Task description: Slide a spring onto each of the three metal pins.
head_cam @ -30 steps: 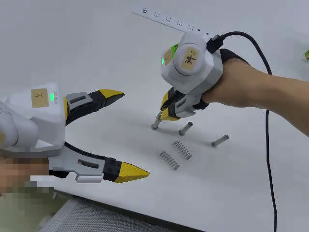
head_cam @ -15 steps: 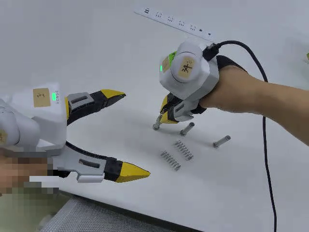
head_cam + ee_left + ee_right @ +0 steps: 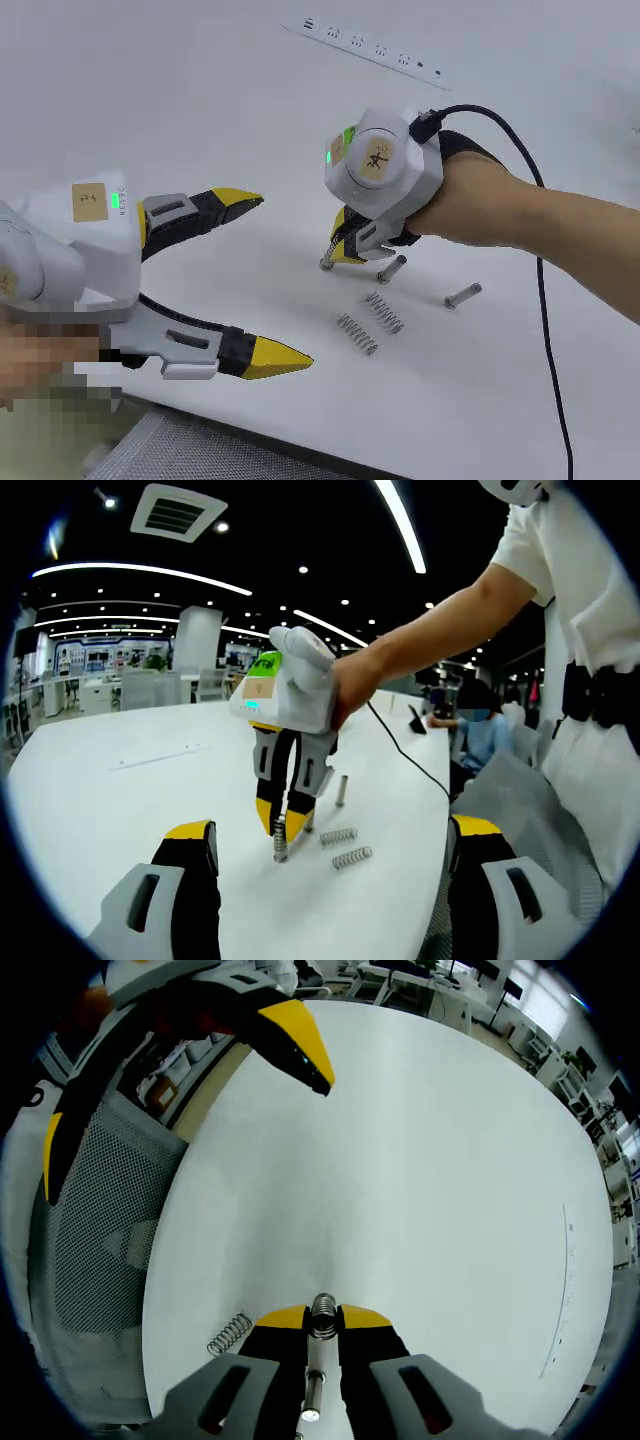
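One spring (image 3: 323, 1308) on pin (image 3: 311, 1388), pinched by right claw (image 3: 345, 250) — tipped lower now, left claw (image 3: 280, 278) spread

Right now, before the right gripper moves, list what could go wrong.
The right gripper pinches the small coiled metal spring at its tips; it may pop out sideways. The thin metal pin touches the white table with the open left gripper far from it; it could tip. The second metal pin nearby could get knocked.
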Demonstrator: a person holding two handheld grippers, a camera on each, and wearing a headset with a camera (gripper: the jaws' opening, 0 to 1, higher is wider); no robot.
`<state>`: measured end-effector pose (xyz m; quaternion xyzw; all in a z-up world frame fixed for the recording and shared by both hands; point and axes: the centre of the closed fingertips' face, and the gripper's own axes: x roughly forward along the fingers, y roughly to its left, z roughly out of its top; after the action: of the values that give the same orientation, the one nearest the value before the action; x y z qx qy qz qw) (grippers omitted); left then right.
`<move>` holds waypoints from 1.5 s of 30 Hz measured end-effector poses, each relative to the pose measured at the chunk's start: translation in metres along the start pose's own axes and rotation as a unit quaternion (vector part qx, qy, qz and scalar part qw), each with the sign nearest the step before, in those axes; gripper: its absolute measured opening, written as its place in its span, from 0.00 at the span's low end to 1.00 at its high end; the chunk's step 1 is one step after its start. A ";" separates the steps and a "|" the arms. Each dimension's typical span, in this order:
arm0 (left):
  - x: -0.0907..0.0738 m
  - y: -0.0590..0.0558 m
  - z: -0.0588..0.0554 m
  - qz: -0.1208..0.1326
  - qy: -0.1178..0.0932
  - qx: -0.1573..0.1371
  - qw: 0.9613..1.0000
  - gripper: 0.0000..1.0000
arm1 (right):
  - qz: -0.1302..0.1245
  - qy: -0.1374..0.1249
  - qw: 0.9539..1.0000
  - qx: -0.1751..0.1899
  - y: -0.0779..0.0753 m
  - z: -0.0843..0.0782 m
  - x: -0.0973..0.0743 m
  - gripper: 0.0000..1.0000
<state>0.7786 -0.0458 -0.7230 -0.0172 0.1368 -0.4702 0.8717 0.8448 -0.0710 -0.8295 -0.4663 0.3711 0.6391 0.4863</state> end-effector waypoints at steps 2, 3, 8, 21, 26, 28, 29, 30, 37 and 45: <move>0.000 0.000 0.000 0.001 0.000 -0.001 1.000 0.97 | -0.002 0.000 1.000 0.001 -0.001 -0.001 0.002 0.12; 0.000 0.000 0.000 0.001 -0.001 -0.002 1.000 0.97 | -0.002 -0.001 1.000 0.002 -0.001 -0.001 0.003 0.12; 0.000 -0.001 0.000 -0.001 0.000 -0.003 1.000 0.97 | -0.004 0.002 1.000 0.001 -0.001 -0.003 0.008 0.12; -0.001 -0.001 0.001 0.000 -0.001 -0.005 1.000 0.96 | -0.008 0.002 1.000 -0.001 -0.001 -0.004 0.018 0.12; -0.002 0.000 0.000 0.000 -0.002 -0.004 1.000 0.96 | -0.008 -0.001 1.000 0.002 -0.001 -0.003 0.021 0.12; -0.003 0.001 0.000 -0.001 -0.002 -0.004 1.000 0.96 | -0.008 -0.002 1.000 0.003 -0.001 -0.003 0.021 0.12; -0.003 0.001 0.000 0.000 -0.002 -0.004 1.000 0.96 | -0.007 -0.002 1.000 0.004 -0.001 -0.002 0.021 0.12; -0.003 0.001 0.000 0.000 -0.002 -0.004 1.000 0.96 | -0.007 -0.002 1.000 0.003 -0.001 -0.002 0.020 0.12; -0.004 0.001 0.000 0.000 0.000 -0.003 1.000 0.96 | -0.006 -0.005 1.000 0.006 0.001 -0.001 0.020 0.15; -0.002 -0.001 0.002 -0.003 0.003 0.001 1.000 0.95 | -0.023 -0.023 0.999 0.011 -0.002 0.004 0.009 0.22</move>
<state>0.7773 -0.0446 -0.7202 -0.0151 0.1386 -0.4730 0.8699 0.8451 -0.0645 -0.8368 -0.4546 0.3564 0.6342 0.5140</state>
